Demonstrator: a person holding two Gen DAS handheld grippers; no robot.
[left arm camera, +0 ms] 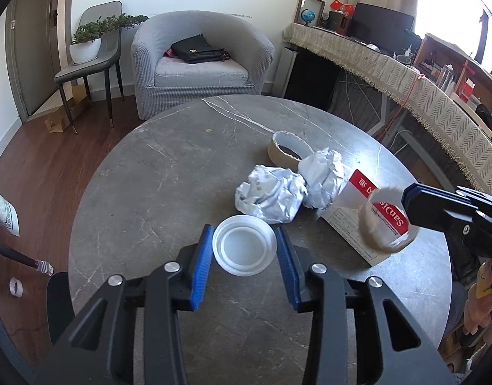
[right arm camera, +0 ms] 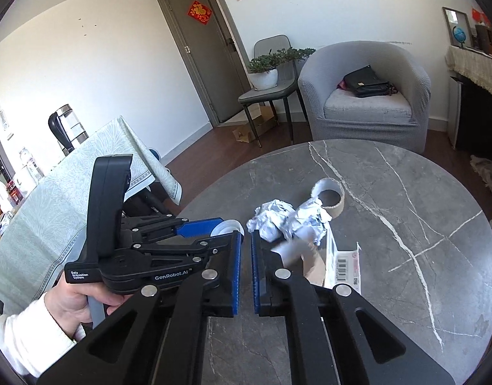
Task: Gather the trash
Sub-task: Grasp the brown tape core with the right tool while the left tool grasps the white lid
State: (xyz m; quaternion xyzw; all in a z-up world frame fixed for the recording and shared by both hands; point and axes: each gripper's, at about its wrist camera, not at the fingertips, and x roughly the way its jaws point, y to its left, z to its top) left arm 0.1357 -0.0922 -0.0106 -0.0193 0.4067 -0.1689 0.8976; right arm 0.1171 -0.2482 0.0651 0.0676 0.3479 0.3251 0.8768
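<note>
- Left gripper (left arm camera: 244, 250): blue pads set either side of a white plastic lid (left arm camera: 244, 245), touching or nearly touching its rim. Grip looks closed on the lid, held flat just above the round grey table (left arm camera: 149, 176), presumably for carrying off as trash. In the right wrist view the lid shows between the same pads.
- Crumpled paper, nearer ball (left arm camera: 270, 194): lies on the table just beyond the lid, untouched. Likely an item yet to be collected.
- Empty tape core (left arm camera: 289, 149): lies flat at the far side of the cluster, touching or just beside the second paper ball (left arm camera: 323, 179).
- Red-and-white packaging card (left arm camera: 361, 218): lies on the table right of the paper, partly under a second tape ring (left arm camera: 387, 221).
- Right gripper (right arm camera: 246, 269): fingers close together, a narrow gap between the pads in its own view. The left wrist view shows the second tape ring hanging at its tip, above the card; the grip appears to pinch the ring's wall, though the contact itself is blurred.
</note>
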